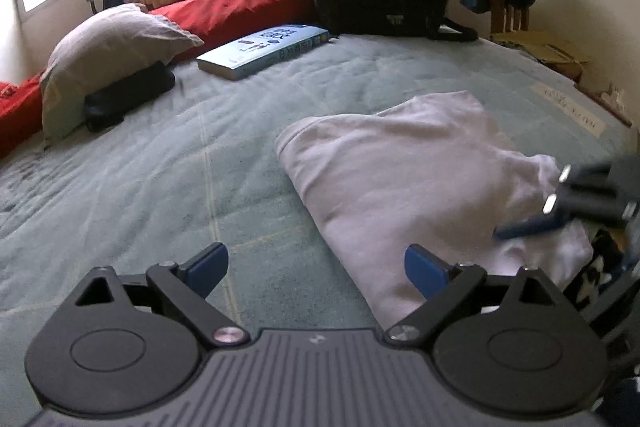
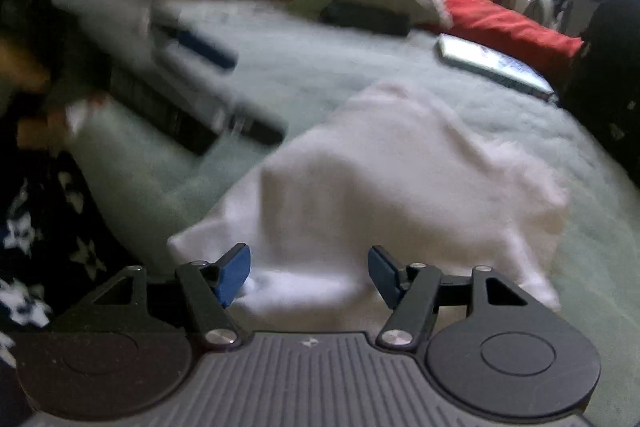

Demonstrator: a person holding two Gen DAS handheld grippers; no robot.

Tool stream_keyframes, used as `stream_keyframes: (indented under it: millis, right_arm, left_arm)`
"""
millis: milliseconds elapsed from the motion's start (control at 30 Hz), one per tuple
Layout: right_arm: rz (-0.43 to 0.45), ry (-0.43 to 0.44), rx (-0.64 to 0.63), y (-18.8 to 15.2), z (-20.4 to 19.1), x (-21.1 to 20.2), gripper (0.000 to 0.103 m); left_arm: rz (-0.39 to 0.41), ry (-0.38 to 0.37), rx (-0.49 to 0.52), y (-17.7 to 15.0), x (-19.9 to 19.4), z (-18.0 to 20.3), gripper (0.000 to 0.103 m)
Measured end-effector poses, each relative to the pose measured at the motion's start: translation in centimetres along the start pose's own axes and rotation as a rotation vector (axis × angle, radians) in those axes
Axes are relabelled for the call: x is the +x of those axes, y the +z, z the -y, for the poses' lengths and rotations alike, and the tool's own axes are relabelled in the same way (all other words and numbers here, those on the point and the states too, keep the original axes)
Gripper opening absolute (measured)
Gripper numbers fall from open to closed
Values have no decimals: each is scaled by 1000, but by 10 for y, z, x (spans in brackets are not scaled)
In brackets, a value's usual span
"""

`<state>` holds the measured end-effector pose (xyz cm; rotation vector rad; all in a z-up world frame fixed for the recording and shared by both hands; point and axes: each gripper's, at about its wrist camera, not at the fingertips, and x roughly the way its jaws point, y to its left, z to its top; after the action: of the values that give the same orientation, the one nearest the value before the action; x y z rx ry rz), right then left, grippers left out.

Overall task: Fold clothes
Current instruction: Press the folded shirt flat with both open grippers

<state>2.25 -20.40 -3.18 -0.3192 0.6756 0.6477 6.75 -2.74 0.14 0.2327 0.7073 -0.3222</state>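
White shirt point(image 1: 420, 179), partly folded, lies on the bed point(image 1: 160, 167) near the book point(image 1: 264, 51). Left gripper point(image 1: 316, 267) and right gripper point(image 2: 308, 275) hover, jaws apart, empty; next: pinch an edge.

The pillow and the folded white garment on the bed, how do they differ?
The pillow is plump and propped on a black case by the red bolster; the folded white garment lies flat mid-bed, near the grippers. Both are pale fabric on the green blanket.
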Motion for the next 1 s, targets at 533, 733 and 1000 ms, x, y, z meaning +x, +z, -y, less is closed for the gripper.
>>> stream_keyframes:
  millis: [533,733,1000]
  right_arm:
    - [111,-62,262,-15,70,-28,82]
    - [70,-75,365,-30,93,1,82]
    - [127,-83,419,-43,91,-3,86]
  left_arm:
    - [21,-44,60,14,0,21,95]
    - [27,-92,46,21,-2,24,95]
    - [42,-314,93,62,30,54,95]
